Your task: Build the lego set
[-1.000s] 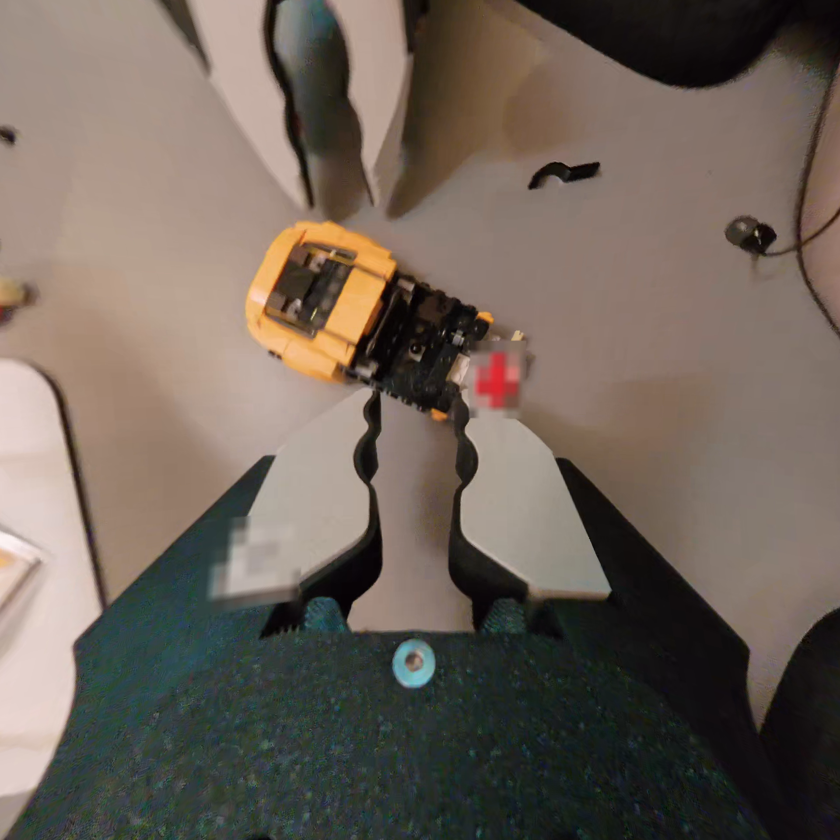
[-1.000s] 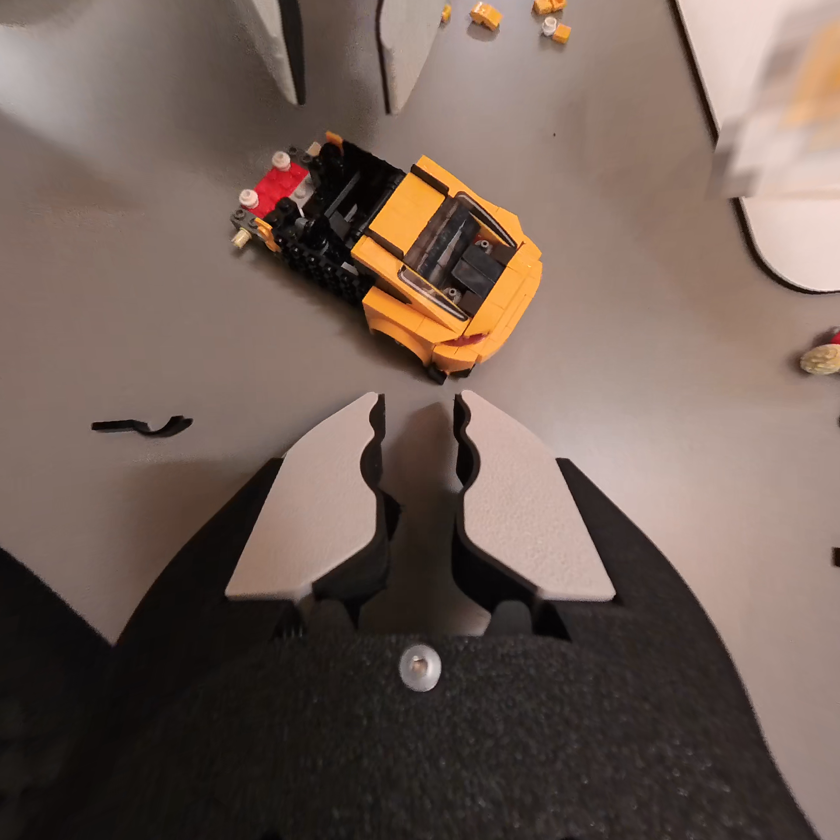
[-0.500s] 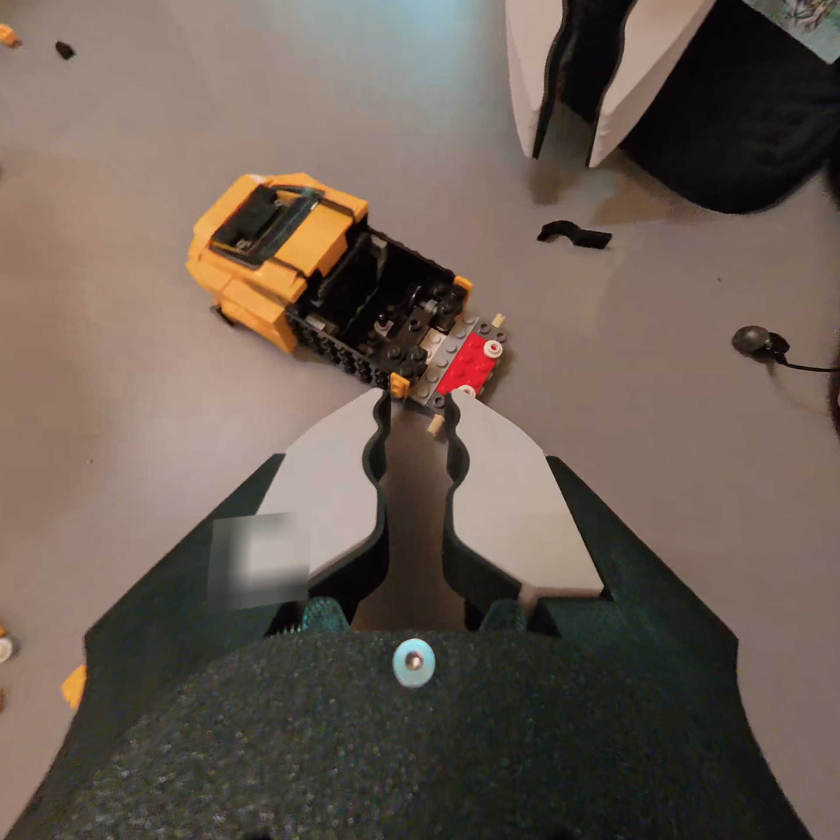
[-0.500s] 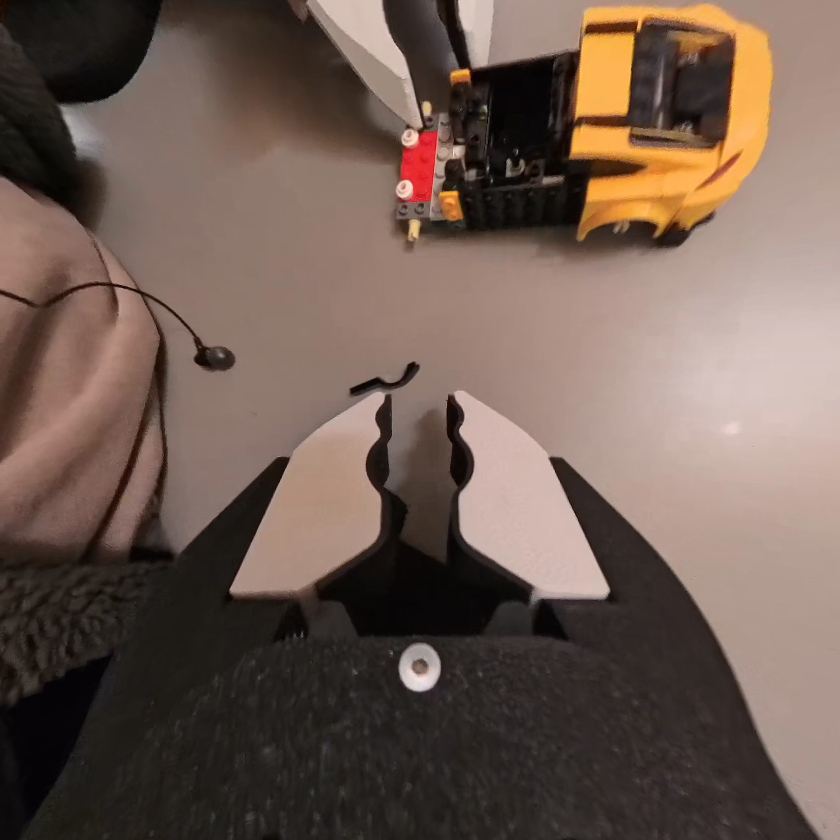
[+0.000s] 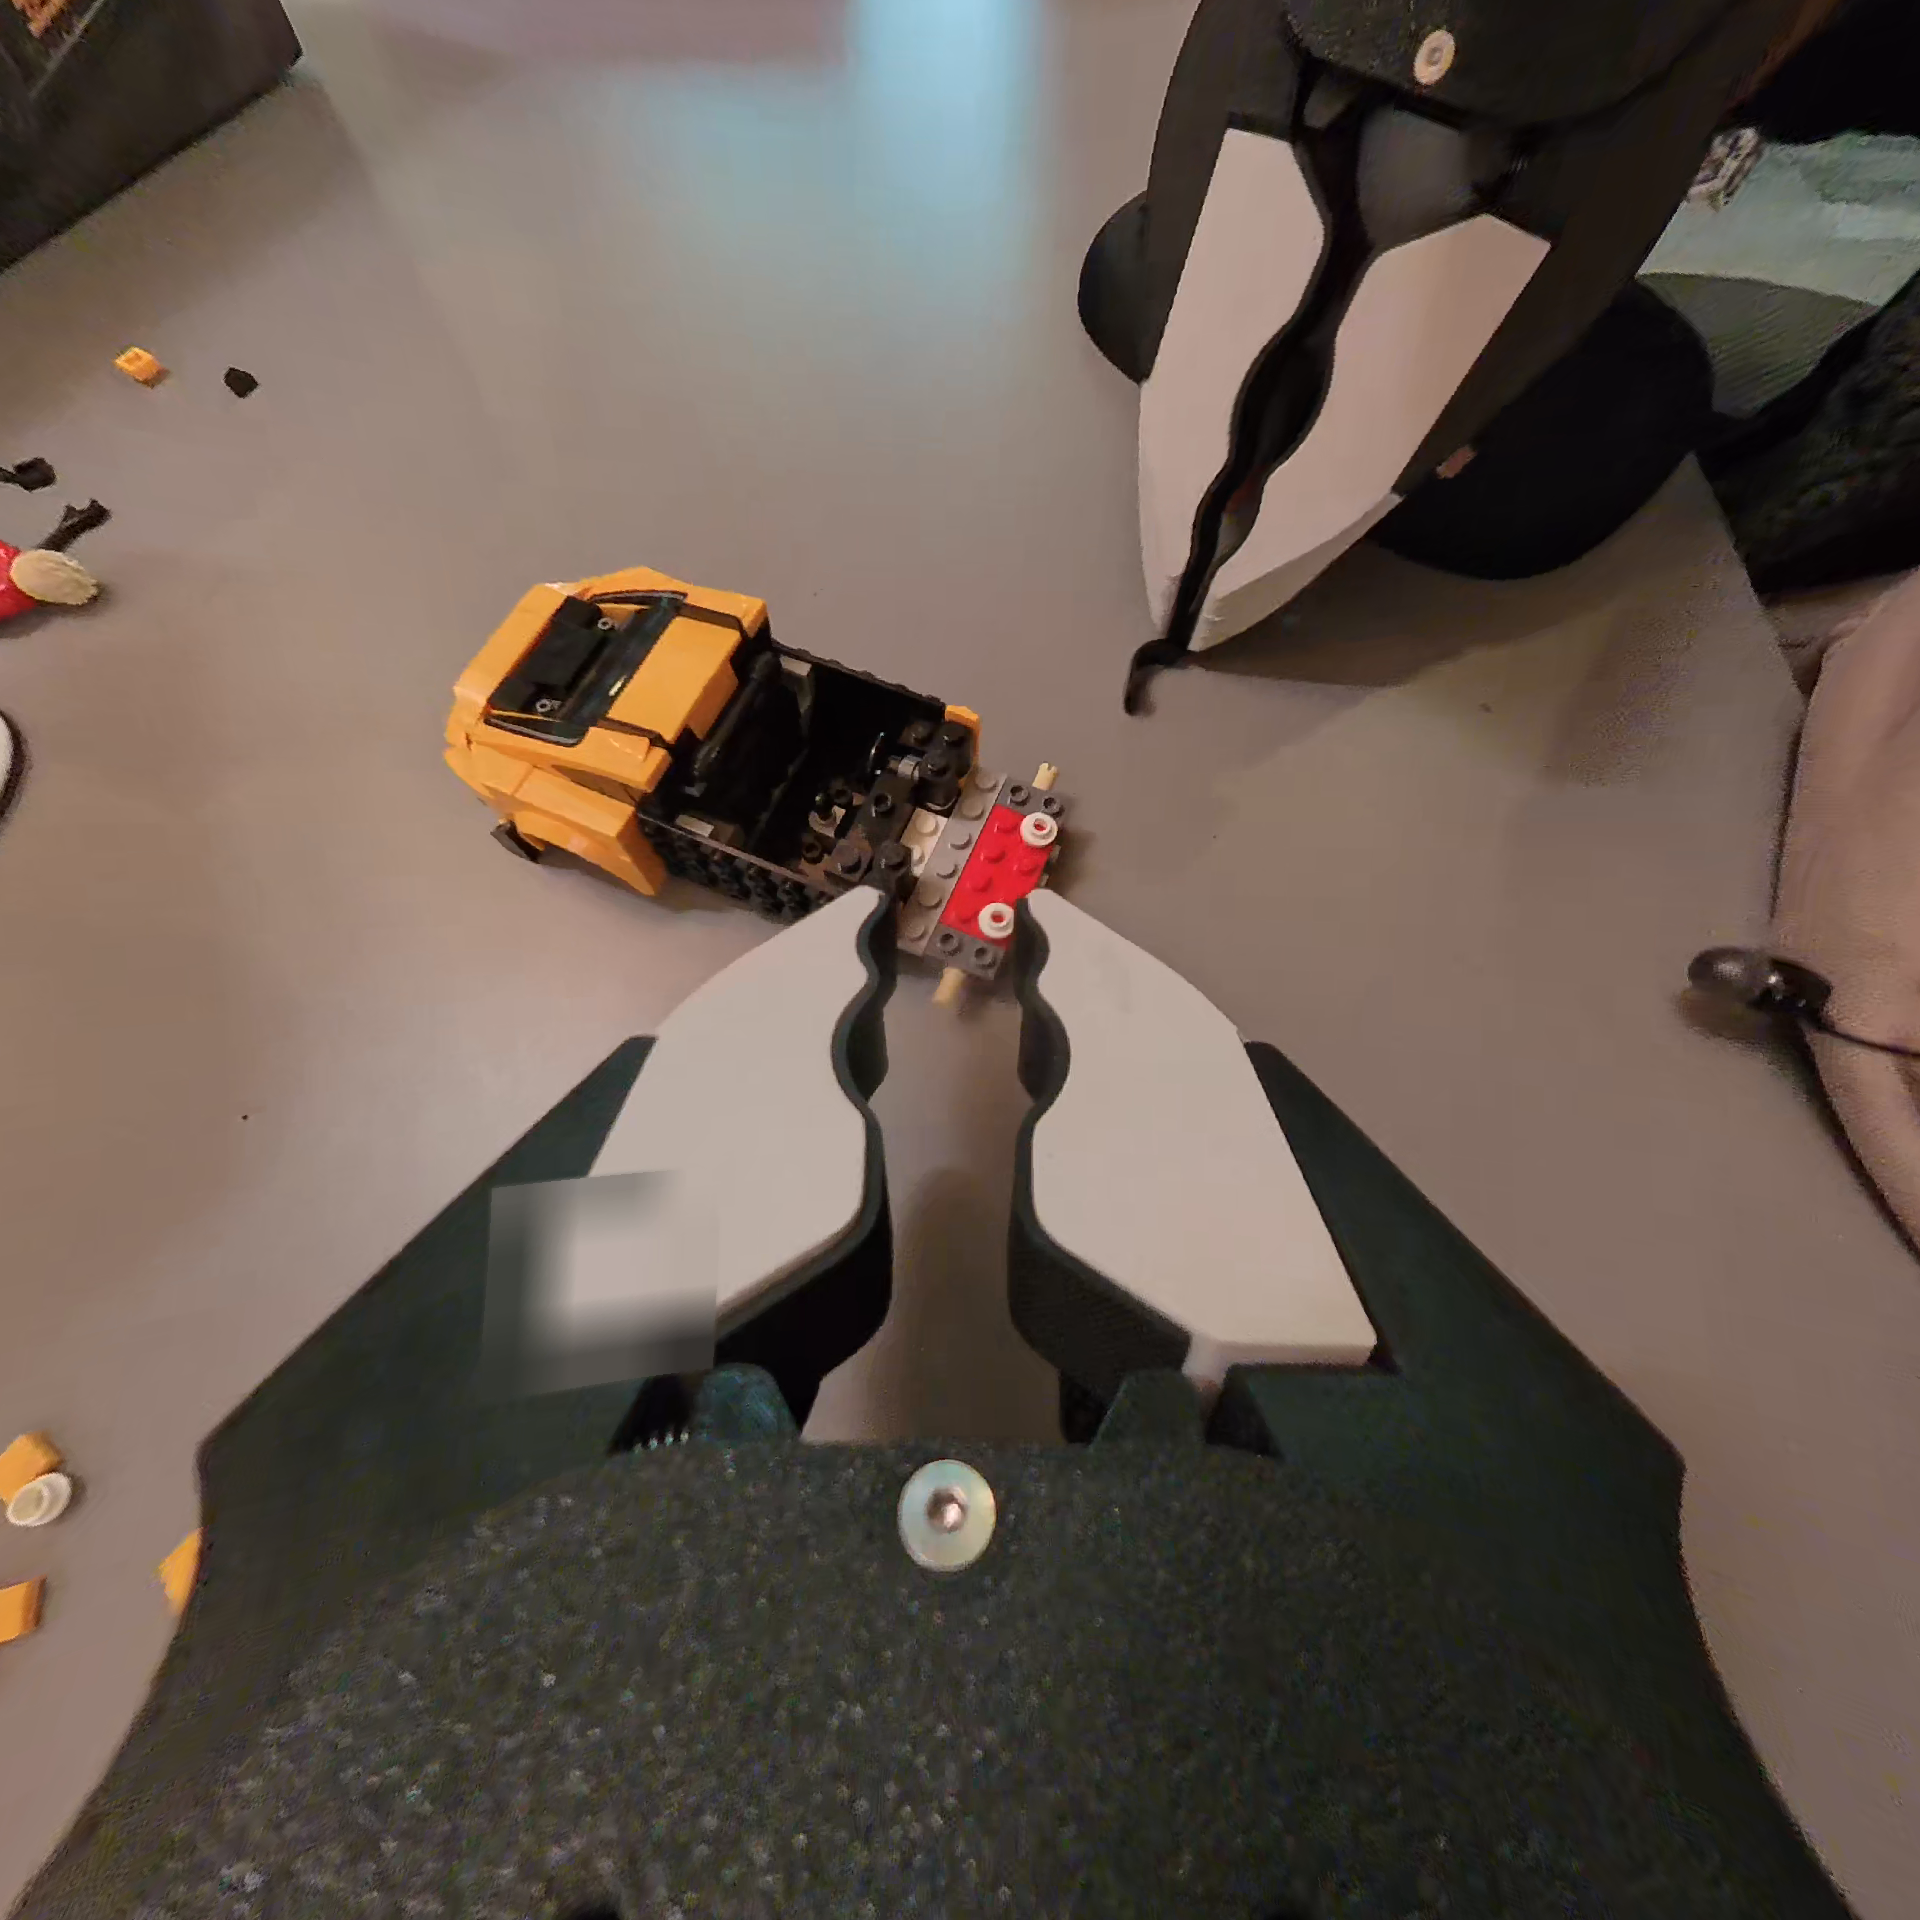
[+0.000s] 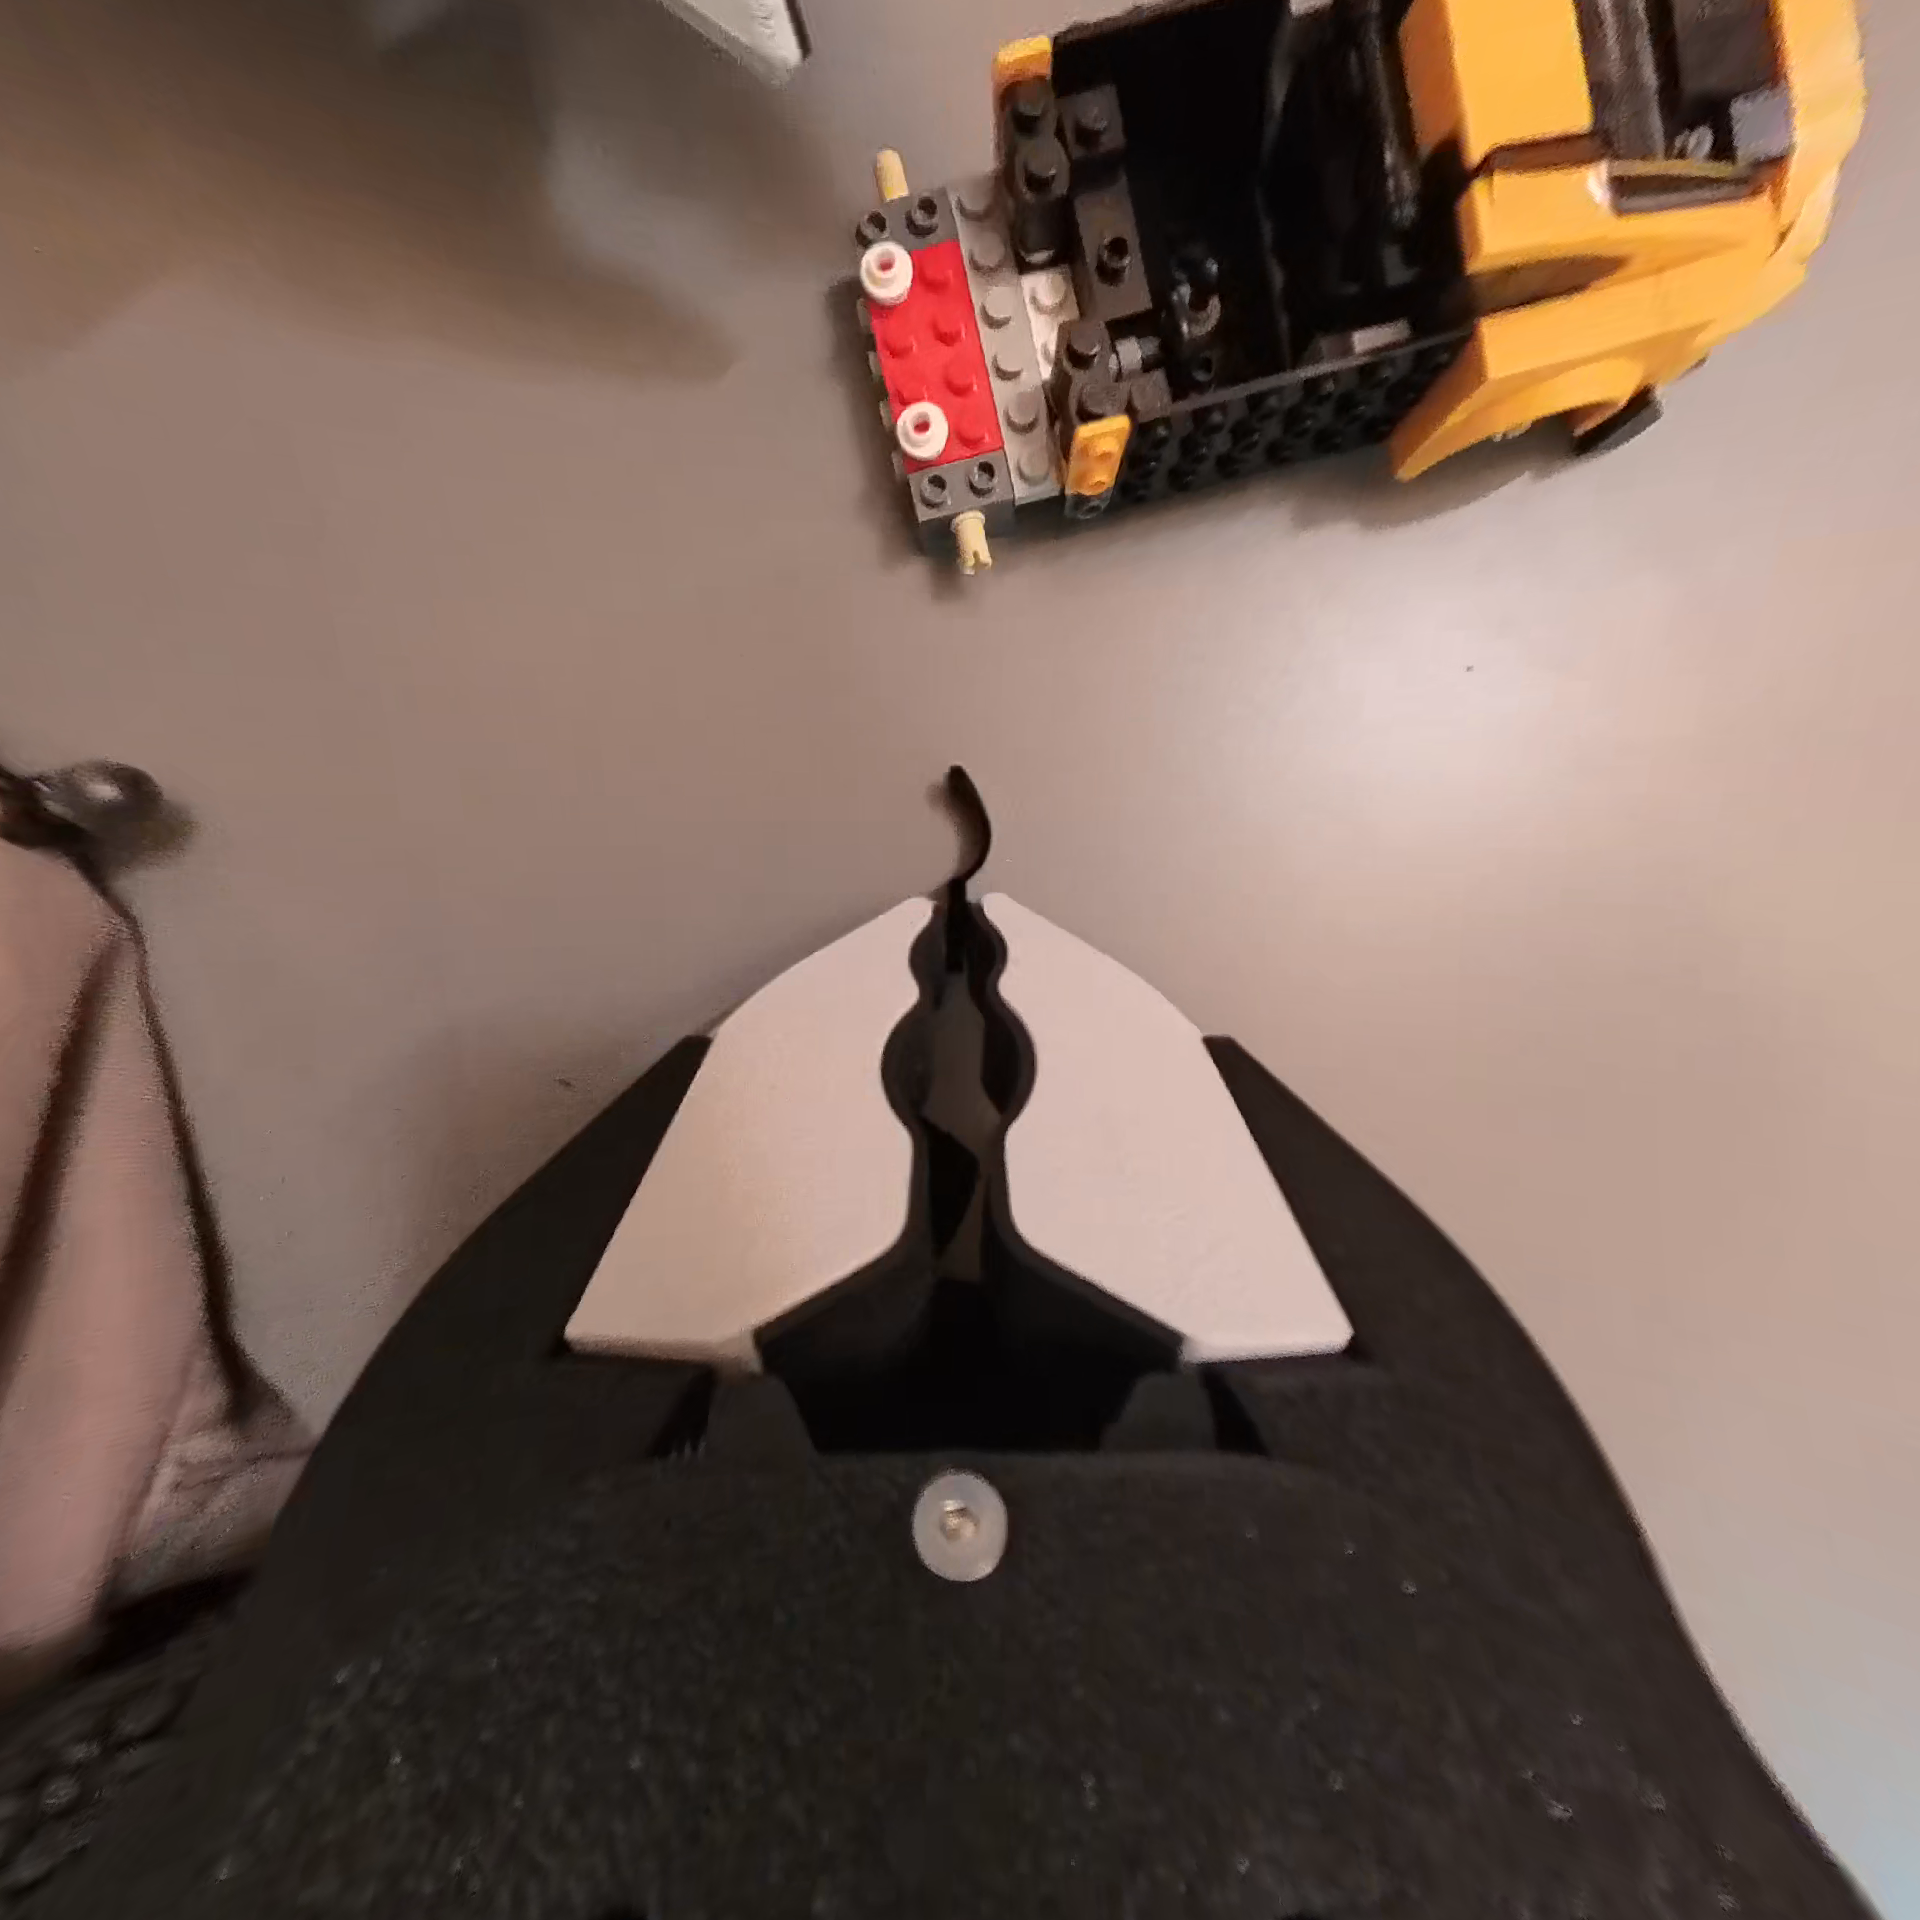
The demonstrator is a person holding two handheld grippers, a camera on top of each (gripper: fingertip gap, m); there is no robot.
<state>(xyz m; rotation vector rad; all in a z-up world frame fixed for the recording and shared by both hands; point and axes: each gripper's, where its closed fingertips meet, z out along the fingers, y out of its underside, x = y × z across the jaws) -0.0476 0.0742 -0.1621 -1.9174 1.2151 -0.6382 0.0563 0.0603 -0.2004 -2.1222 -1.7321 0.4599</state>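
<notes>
Moved: R gripper [image 6: 954, 902] swung off car [image 5: 727, 758], clamped black curved strip [image 6: 971, 831].
L gripper [image 5: 954, 920]: angled down, jaws gripping car's red-grey rear.
Car: yellow front, black open middle.

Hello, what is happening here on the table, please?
A person works with two handheld grippers over a grey table. The left gripper has its jaws around the red and grey rear end of a half-built yellow brick car. The right gripper is shut on a small curved black piece.
</notes>
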